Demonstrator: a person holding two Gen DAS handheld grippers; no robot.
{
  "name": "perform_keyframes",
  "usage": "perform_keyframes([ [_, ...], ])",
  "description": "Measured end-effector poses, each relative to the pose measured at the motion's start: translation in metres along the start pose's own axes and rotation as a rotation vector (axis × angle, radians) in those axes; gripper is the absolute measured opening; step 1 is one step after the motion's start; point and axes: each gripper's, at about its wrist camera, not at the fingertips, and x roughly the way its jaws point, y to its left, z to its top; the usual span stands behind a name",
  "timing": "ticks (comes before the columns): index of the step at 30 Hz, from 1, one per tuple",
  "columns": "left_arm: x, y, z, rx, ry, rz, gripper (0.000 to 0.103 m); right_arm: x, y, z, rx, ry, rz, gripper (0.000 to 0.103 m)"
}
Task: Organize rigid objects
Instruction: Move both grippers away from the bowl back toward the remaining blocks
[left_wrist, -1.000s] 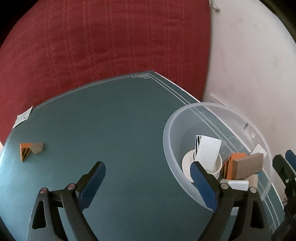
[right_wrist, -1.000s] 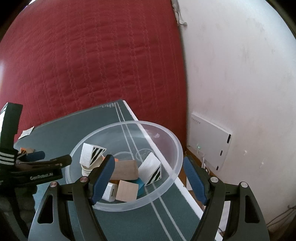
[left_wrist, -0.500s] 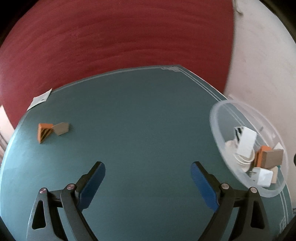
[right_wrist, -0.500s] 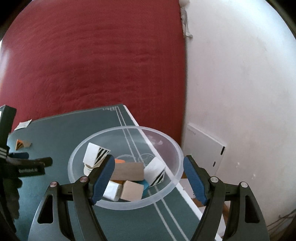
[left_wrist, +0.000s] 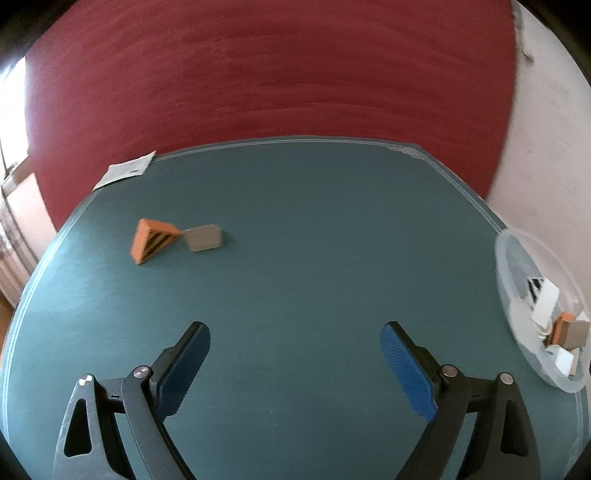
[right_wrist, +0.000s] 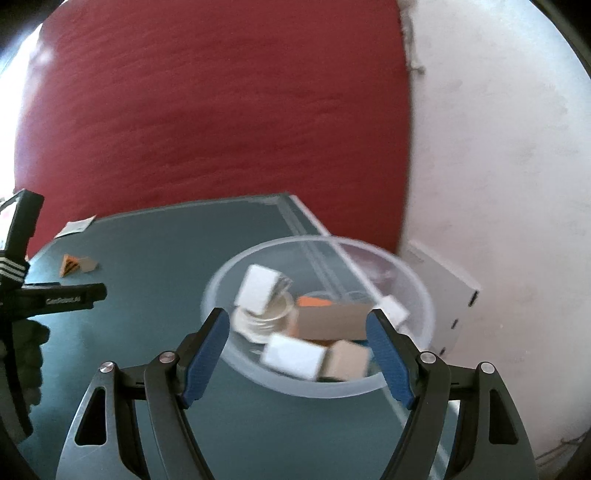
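An orange wedge with black stripes (left_wrist: 152, 240) and a small grey-tan block (left_wrist: 204, 238) lie touching on the green table, far left; both show small in the right wrist view (right_wrist: 70, 264) (right_wrist: 88, 264). My left gripper (left_wrist: 295, 343) is open and empty over the table, well short of them. A clear plastic bowl (right_wrist: 413, 295) holds several white, tan and orange blocks; it also shows at the right edge of the left wrist view (left_wrist: 511, 266). My right gripper (right_wrist: 297, 332) is open and empty, just in front of the bowl.
The green table (left_wrist: 314, 221) has a white-lined edge against a red quilted backdrop (left_wrist: 258, 74). A paper slip (left_wrist: 123, 170) lies at the far left corner. A white wall (right_wrist: 498, 166) and a white box (right_wrist: 443, 295) stand to the right.
The left gripper swung left, away from the bowl, bringing the orange wedge and grey block nearer the centre of its view. The right gripper turned slightly left, staying at the bowl.
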Motion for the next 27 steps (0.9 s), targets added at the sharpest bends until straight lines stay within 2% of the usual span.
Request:
perform_keyframes([
  [9,0.004,0.053,0.005,-0.083,0.001,0.068,0.096,0.016,0.025,0.008,0.014,0.09,0.159,0.077],
  [19,0.017,0.112,0.017,-0.147,0.008,0.156,0.096,0.043,0.037,0.004,0.0,0.183,0.26,0.077],
  [27,0.038,0.143,0.032,-0.156,0.022,0.215,0.096,0.057,0.074,-0.003,-0.017,0.222,0.302,0.077],
])
